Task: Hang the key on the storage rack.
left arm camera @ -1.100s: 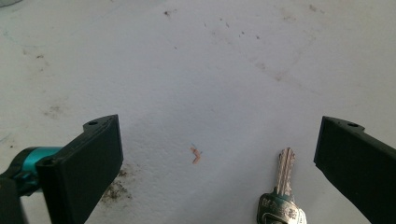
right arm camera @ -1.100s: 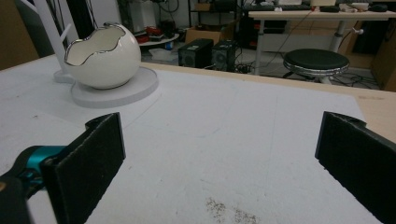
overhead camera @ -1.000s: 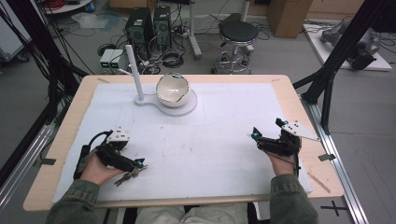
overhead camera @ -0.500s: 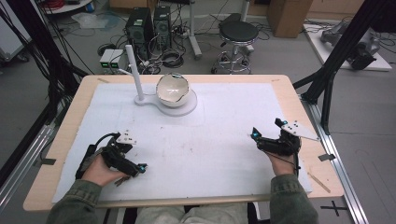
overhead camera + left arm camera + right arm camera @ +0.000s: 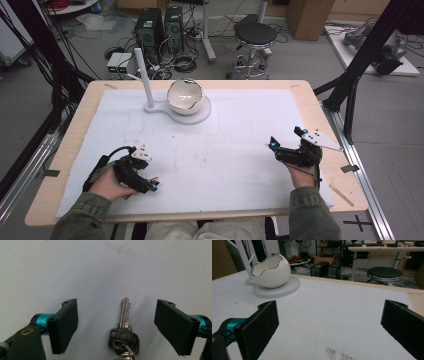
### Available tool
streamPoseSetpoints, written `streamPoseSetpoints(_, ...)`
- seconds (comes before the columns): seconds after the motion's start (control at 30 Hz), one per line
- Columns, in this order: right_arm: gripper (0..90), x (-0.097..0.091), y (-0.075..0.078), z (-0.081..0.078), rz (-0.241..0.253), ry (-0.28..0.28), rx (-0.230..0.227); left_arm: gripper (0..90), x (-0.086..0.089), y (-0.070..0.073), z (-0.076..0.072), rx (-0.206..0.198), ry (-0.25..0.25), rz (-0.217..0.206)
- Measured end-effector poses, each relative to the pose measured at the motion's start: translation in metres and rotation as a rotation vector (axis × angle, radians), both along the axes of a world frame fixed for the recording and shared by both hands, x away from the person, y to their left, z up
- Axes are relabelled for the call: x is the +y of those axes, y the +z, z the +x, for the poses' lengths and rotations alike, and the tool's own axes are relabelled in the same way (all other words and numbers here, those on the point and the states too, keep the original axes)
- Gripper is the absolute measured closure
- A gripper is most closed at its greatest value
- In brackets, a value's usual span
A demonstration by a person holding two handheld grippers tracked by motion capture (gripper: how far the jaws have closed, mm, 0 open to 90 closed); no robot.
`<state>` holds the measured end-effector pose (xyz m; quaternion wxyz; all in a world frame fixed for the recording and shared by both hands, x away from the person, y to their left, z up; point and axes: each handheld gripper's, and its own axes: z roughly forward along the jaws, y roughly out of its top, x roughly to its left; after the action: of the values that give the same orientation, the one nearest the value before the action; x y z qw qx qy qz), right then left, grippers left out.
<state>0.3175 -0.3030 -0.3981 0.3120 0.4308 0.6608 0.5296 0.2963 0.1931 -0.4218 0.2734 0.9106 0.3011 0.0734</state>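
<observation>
1. Here, silver key (image 5: 124, 325) flat on the white desk (image 5: 240, 145), toothed blade pointing away, stamped head on a ring (image 5: 124, 352).
2. Between the jaws of the left tongs (image 5: 116, 327), just closing, pads clear of it.
3. Right tongs (image 5: 329, 330) spread wide, holding nothing.

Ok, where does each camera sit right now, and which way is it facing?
High view: above the person's side, looking forward and down at the table; forearms, left gripper and right gripper show.
Left gripper view: looks down between jaws that have just been closing around the key, not touching it.
Right gripper view: level across the table, open jaws.
Shared with high view: egg-shaped bowl.
</observation>
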Motion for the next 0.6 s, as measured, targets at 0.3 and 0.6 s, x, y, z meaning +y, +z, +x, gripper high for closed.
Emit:
streamPoseSetpoints(0.3,0.5,0.0005,-0.0002,0.0,0.004,0.002,0.002,31.3,0.001,-0.0007,-0.0001,0.007,-0.013,0.008)
streamPoseSetpoints(0.6,0.5,0.0002,-0.0002,0.0005,0.009,0.001,0.002,43.9,0.0012,-0.0004,-0.0017,0.011,-0.027,0.008)
